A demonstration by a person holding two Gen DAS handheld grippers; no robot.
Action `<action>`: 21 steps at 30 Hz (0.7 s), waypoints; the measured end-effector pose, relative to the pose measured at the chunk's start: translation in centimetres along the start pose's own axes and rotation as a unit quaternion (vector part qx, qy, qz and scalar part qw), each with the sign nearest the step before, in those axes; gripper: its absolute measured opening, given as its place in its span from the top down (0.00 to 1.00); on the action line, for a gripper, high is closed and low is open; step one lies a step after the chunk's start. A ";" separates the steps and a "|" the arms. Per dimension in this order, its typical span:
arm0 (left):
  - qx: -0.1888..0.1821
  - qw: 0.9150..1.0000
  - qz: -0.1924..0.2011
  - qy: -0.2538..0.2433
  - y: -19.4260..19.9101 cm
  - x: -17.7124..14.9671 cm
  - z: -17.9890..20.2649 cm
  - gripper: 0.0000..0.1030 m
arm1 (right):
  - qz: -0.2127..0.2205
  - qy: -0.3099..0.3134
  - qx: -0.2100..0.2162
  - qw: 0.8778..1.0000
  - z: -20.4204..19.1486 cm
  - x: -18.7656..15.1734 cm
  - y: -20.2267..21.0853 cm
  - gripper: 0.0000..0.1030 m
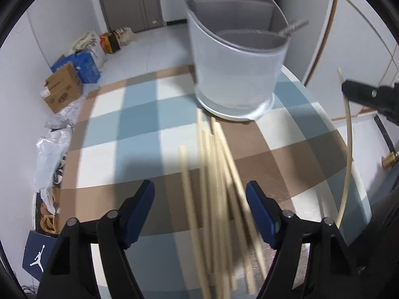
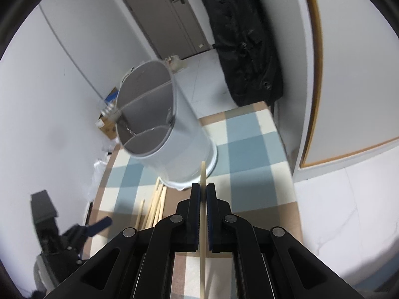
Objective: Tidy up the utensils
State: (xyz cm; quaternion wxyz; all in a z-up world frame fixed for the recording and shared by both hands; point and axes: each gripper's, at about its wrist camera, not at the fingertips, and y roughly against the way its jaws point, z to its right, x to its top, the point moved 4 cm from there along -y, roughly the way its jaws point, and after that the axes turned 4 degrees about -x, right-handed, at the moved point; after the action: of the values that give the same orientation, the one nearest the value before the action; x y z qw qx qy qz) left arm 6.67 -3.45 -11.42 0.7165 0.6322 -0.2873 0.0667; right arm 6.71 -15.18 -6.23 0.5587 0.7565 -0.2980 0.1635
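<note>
A grey round utensil holder [image 1: 237, 57] with divided compartments stands at the far end of the checked tablecloth [image 1: 139, 129]; metal utensil handles [image 1: 294, 26] stick out of it. Several wooden chopsticks [image 1: 219, 174] lie in a bundle on the cloth before it. My left gripper [image 1: 200, 191] is open, its jaws on either side of the bundle, above the cloth. My right gripper [image 2: 203, 189] is shut on a single chopstick [image 2: 202, 214], held above the table near the holder [image 2: 159, 124]; it shows at the right of the left wrist view [image 1: 349, 92].
Cardboard and blue boxes [image 1: 69, 79] and plastic bags [image 1: 49, 154] lie on the floor left of the table. A black coat [image 2: 244, 37] hangs by the wall behind the table. A grey door [image 2: 172, 12] is at the back.
</note>
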 end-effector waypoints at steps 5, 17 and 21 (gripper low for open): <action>0.011 0.999 -0.032 -0.029 -0.9 -0.1 1.4 0.56 | 0.001 -0.013 0.006 1.000 0.7 0.3 0.2 0.96; -0.050 0.996 -0.063 0.036 -0.1 -0.5 -1.1 1.00 | 0.016 -0.017 0.022 0.999 0.8 0.5 0.9 0.96; -0.060 0.997 -0.037 0.035 1.5 -1.0 -1.7 1.00 | 0.021 -0.018 0.025 0.999 0.8 0.5 1.2 0.96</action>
State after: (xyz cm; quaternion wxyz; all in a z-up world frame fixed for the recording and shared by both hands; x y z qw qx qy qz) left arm 5.75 -1.32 -10.67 0.7646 0.5957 -0.2419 0.0449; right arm 6.30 -16.34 -5.31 0.5307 0.7665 -0.3199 0.1687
